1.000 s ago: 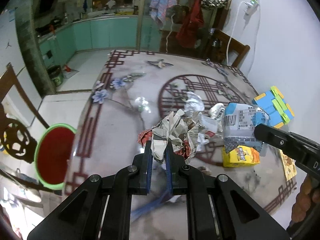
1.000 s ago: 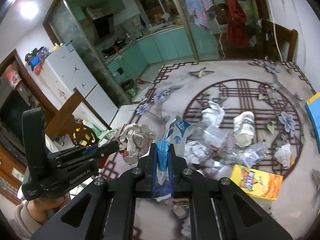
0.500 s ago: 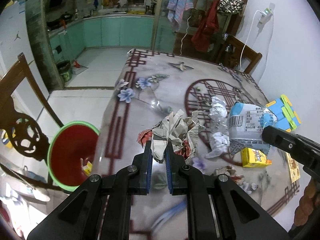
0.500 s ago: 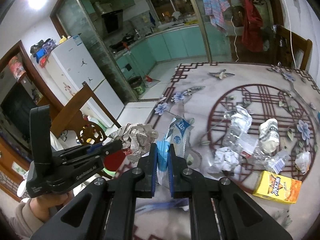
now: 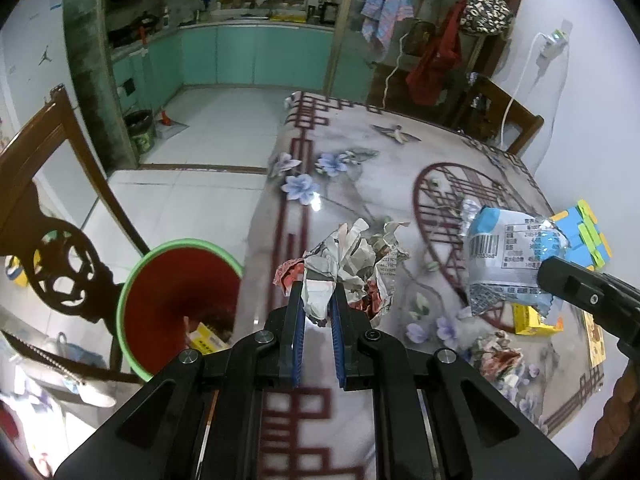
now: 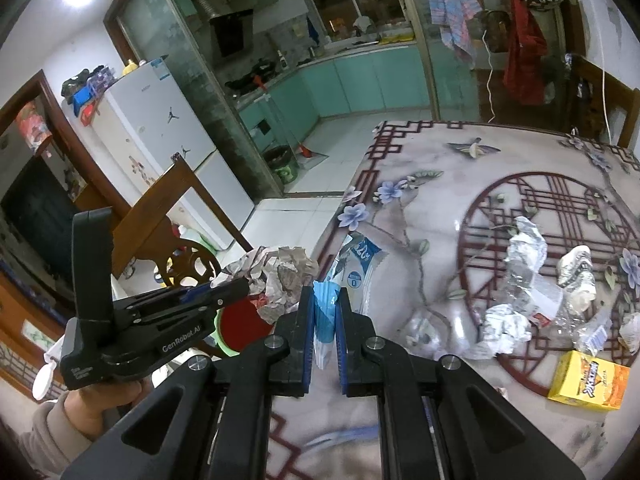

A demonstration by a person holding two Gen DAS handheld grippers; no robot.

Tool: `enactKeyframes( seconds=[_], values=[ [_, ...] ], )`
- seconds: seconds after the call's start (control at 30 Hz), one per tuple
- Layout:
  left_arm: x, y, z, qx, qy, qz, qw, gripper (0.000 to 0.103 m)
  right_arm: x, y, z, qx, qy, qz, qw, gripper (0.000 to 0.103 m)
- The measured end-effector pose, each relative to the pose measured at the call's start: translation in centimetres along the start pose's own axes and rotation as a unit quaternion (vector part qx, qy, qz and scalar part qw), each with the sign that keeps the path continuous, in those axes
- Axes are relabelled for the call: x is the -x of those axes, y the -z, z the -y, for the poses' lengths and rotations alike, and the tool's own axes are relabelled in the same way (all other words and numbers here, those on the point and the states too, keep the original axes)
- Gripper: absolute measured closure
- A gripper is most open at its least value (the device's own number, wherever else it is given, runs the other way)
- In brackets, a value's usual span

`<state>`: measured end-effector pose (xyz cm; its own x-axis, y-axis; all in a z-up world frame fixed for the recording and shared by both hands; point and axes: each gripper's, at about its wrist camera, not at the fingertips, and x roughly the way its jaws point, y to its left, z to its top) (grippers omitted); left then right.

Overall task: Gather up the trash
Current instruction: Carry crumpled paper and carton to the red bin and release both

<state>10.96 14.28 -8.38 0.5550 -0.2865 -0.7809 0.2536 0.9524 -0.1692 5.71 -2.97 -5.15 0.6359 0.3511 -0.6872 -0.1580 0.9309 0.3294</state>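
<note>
over the last second both grippers had swung off the table point(image 5: 360, 184) toward the red bin point(image 5: 176, 292). the left gripper point(image 5: 318, 308) pinched crumpled newspaper point(image 5: 352, 260), the right gripper point(image 6: 325, 312) a blue-white wrapper point(image 6: 356, 272); dropping looked next.

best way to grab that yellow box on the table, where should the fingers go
The yellow box lies flat on the table near the crumpled paper. Probably come from above and pinch its two long side faces, across the narrow width: they look flat and parallel. Its near and right sides look open, while litter crowds the far side. Both grippers are full now.
</note>
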Motion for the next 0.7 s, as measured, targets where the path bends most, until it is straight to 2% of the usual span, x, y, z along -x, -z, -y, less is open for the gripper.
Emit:
enactKeyframes(
  seconds=[0.37, 0.7],
  values=[
    [-0.8, -0.2, -5.4, 0.03, -0.02, -0.009, 0.9993, 0.091, -4.1, -1.4, -3.4, 0.019, -0.007, -0.019, 1.0, 0.095],
    [-2.0, 0.2, -10.3, 0.059, -0.047, -0.026, 0.9969, 0.091, -9.7, -1.8, -6.7, 0.039, -0.035, -0.054, 0.997, 0.095]
  ],
)
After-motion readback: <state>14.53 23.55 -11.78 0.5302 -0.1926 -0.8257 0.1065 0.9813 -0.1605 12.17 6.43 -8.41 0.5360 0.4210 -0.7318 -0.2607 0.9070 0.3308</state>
